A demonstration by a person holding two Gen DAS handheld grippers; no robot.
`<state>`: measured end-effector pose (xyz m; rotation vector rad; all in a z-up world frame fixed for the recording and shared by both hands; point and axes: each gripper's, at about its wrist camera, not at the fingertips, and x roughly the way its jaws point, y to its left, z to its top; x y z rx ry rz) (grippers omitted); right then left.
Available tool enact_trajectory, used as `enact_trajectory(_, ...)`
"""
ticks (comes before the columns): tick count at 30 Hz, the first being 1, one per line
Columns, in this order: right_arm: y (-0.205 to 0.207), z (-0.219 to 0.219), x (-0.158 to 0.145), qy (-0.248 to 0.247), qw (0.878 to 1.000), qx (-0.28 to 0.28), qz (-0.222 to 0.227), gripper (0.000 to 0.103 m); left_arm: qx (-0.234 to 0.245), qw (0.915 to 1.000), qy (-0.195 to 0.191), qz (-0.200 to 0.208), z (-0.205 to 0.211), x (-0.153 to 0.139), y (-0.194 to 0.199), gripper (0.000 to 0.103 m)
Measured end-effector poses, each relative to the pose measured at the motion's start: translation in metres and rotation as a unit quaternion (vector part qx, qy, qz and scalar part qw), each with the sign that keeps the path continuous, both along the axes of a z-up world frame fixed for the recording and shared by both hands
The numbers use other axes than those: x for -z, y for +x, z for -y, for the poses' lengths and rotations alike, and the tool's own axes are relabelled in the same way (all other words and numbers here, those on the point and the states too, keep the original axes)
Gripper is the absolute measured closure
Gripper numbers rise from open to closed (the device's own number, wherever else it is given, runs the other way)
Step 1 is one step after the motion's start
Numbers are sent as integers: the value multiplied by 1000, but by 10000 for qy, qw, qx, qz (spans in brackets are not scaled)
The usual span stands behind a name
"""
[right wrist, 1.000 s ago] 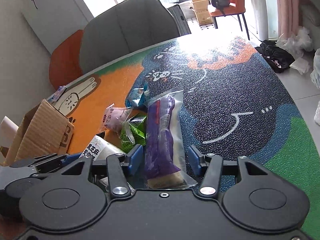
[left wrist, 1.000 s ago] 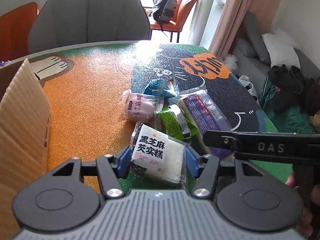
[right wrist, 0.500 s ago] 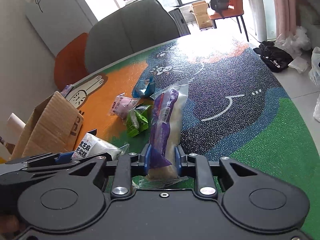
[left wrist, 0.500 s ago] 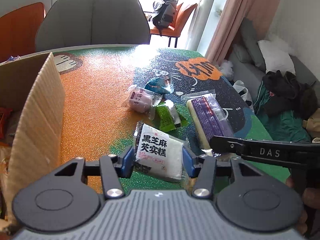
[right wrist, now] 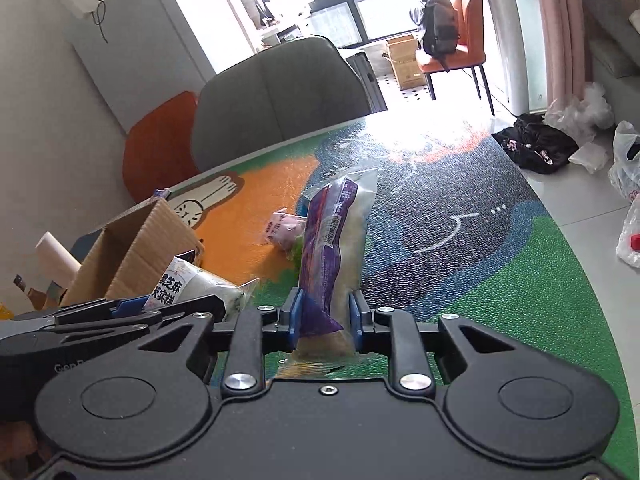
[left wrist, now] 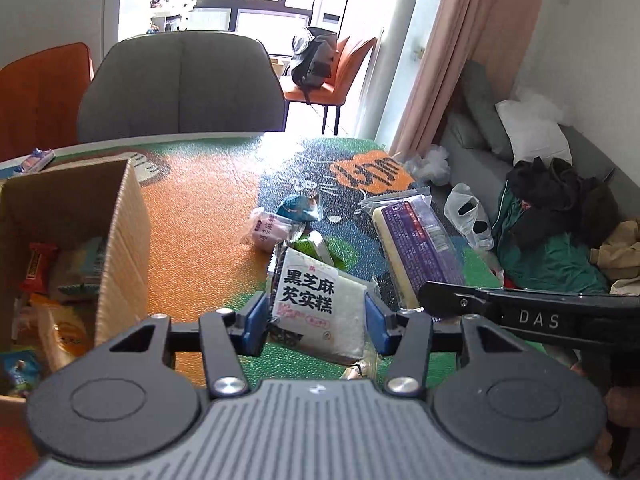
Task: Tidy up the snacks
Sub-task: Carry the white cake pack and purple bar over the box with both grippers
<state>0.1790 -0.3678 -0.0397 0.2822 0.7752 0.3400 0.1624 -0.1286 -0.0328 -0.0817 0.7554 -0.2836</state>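
Observation:
My left gripper [left wrist: 316, 320] is shut on a white snack pack with black characters [left wrist: 316, 300], lifted off the table mat [left wrist: 208, 216]. My right gripper [right wrist: 325, 320] is shut on a long purple snack bag [right wrist: 332, 240], held up above the mat [right wrist: 480, 280]; that bag [left wrist: 416, 248] also shows in the left wrist view. In the right wrist view the left gripper and its white pack [right wrist: 188, 284] are at lower left. A pink pack [left wrist: 268, 228], a blue pack [left wrist: 298, 206] and a green pack [left wrist: 316, 246] lie on the mat. The cardboard box [left wrist: 120, 240] stands at left with several snacks inside.
A grey chair [left wrist: 180, 84] and an orange chair [left wrist: 36, 96] stand behind the table. The table's right edge drops to a floor strewn with clothes [left wrist: 560, 208] and plastic bags [left wrist: 468, 212]. A small snack [left wrist: 36, 160] lies beyond the box.
Both grippers rose and drew back with their packs. The right gripper closed on the purple bag and lifted it. The box's inside came into the left wrist view.

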Motion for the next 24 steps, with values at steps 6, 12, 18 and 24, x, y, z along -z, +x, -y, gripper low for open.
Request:
enact_trajectory(6,-4,-16,-17,11,9997,-162,169,80,-28,9999,90,87,-13,-20,-11,52)
enact_trajectory(12,-5,-33,-31,-21,9992,-207,330,80,-153,9995,155,238,-31,-35,-18,52)
enact_trajectory(18,-4,-57,-42,13,9981,-399,477,80,-359,9985,228,347,-53,-43,-23,52)
enact_trajectory(24,-2,-84,-48,38,9967,-604,536,80,-638,9972,195,342,-82,-47,-27,52)
